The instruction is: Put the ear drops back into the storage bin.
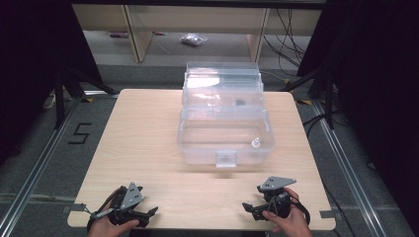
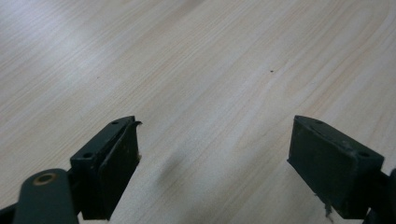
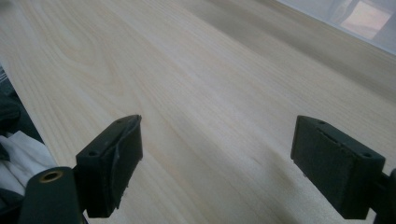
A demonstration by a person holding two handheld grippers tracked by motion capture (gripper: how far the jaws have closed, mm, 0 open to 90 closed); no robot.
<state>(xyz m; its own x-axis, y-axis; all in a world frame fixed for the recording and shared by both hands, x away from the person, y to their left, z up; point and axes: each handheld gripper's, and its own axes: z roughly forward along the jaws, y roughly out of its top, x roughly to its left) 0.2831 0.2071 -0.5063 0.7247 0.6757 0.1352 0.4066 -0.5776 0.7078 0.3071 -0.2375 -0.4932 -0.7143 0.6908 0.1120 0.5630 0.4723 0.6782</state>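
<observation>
Two grippers rest near the front edge of a pale wooden table (image 1: 148, 128), with a clear plastic box (image 1: 225, 143) standing open at the table's middle.

The box is see-through, rectangular with rounded corners; its lid (image 1: 222, 81) is tipped up behind it, a square latch tab (image 1: 226, 159) sits on its front wall, and a small clear piece (image 1: 256, 142) lies inside near the right wall. The left gripper (image 1: 150, 213) and right gripper (image 1: 248, 207) are matte black, each topped by a grey three-cornered plate, well apart from the box and from each other, with bare tabletop between. The left gripper view shows its jaws spread wide over fine straight wood grain, holding nothing; the right gripper view shows the same wide, bare gap, plus the table's edge at left and the box (image 3: 359, 18) at upper right.
</observation>
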